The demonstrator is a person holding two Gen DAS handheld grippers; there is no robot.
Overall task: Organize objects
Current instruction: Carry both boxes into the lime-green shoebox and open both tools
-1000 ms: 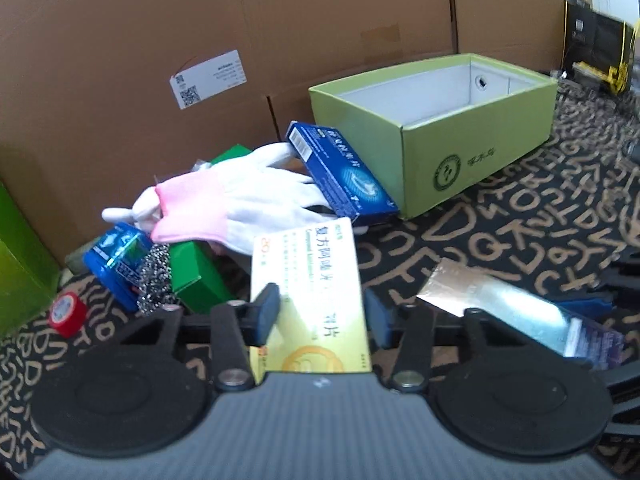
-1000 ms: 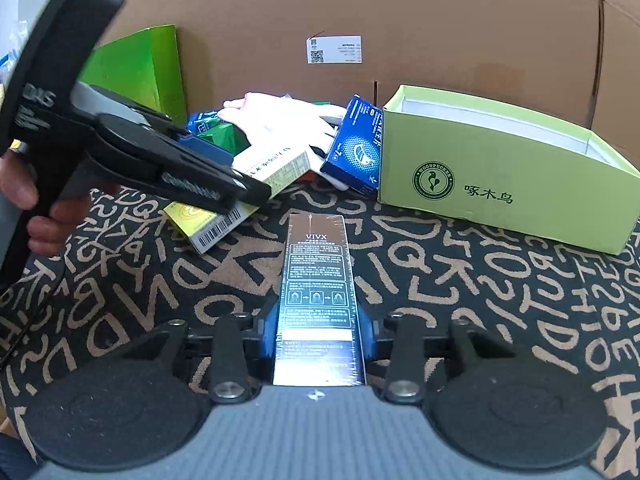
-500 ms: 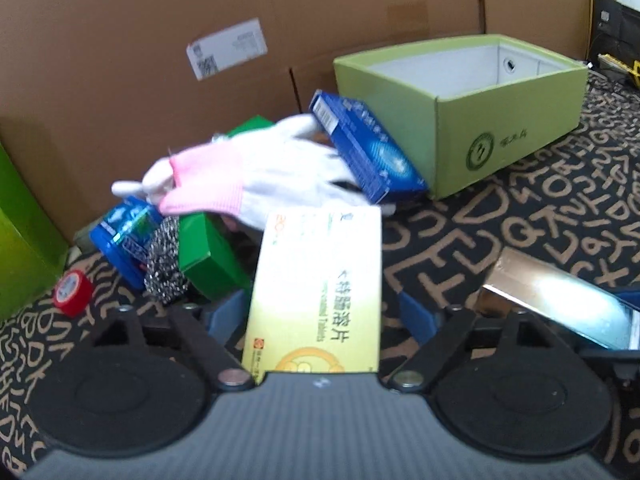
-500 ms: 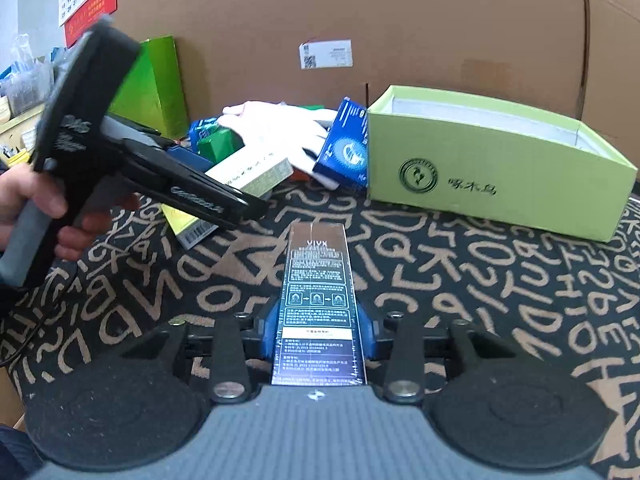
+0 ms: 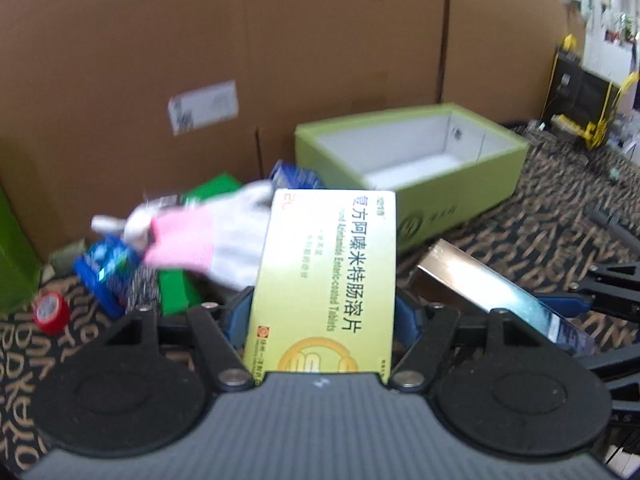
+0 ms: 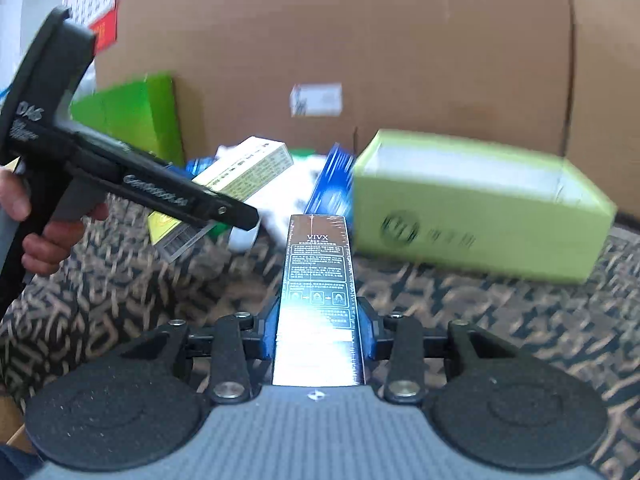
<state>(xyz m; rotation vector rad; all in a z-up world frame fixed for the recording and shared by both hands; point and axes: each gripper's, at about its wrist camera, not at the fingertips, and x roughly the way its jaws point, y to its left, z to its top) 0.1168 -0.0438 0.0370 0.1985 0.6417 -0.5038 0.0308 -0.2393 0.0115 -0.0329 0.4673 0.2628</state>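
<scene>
My left gripper (image 5: 320, 316) is shut on a yellow medicine box (image 5: 328, 276) and holds it above the patterned cloth. My right gripper (image 6: 318, 332) is shut on a long dark VIVX box (image 6: 318, 300), also lifted; that box shows at the right of the left wrist view (image 5: 492, 284). The open light-green shoebox (image 5: 420, 176) stands ahead, white and empty inside; it also shows in the right wrist view (image 6: 472, 216). The left gripper with its yellow box (image 6: 244, 168) shows at the left of the right wrist view.
A pile lies left of the shoebox: a white and pink glove (image 5: 208, 236), blue boxes (image 5: 108, 264), green boxes (image 5: 176, 292), a steel scourer. A red tape roll (image 5: 50, 312) lies far left. A cardboard wall (image 5: 280, 60) stands behind. A bright green box (image 6: 132, 116) stands at left.
My left gripper has closed on the yellow medicine box and lifted it off the cloth. My right gripper has risen with the VIVX box. Both views are blurred by motion.
</scene>
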